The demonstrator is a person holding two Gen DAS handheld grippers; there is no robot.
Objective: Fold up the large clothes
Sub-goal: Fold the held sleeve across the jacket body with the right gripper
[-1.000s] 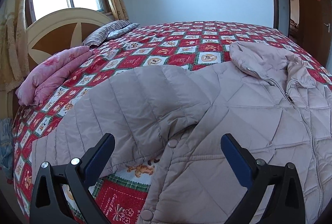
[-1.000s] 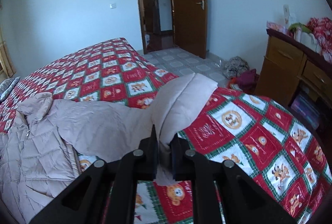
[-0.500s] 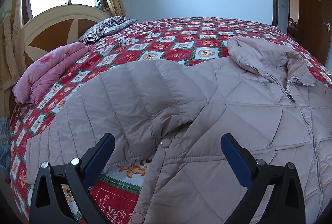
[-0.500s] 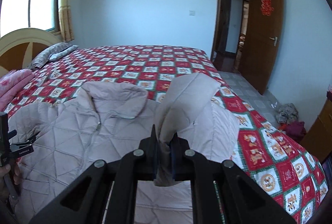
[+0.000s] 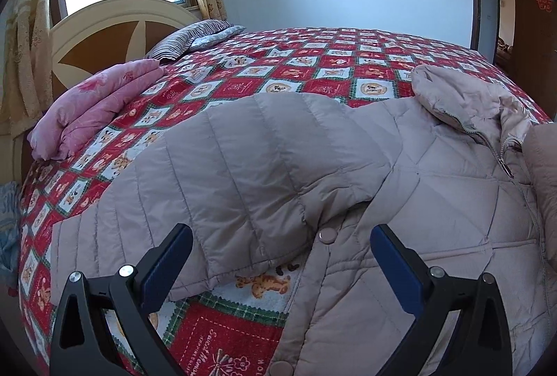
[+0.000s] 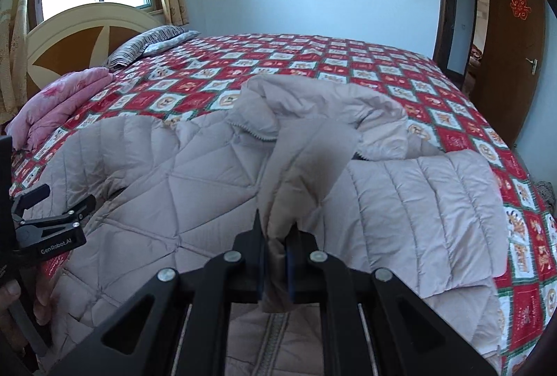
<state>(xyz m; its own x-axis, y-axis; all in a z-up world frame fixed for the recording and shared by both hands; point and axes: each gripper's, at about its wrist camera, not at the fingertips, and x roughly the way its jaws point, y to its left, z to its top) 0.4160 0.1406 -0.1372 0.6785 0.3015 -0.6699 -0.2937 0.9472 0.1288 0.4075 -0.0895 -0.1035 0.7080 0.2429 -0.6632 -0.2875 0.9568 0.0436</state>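
jacket (image 5: 435,202) is big, puffy and pale beige, and it lies spread out on the bed (image 5: 313,70), near the bed's front edge. its front faces up and the zip is closed up to the collar (image 5: 463,101). one sleeve (image 5: 226,181) lies flat and points to the side of the bed with the headboard (image 5: 115,28). the other sleeve (image 6: 306,174) is lifted up and pulled over the middle of the jacket. the right gripper (image 6: 275,257) has its jaws shut tight on the end of this sleeve. the left gripper (image 5: 278,257) hangs over the flat sleeve and the jacket's side. its jaws are wide apart and hold nothing. a folded pink blanket (image 5: 94,104) and a striped pillow (image 5: 188,38) lie on the bed by the headboard, well apart from the jacket.
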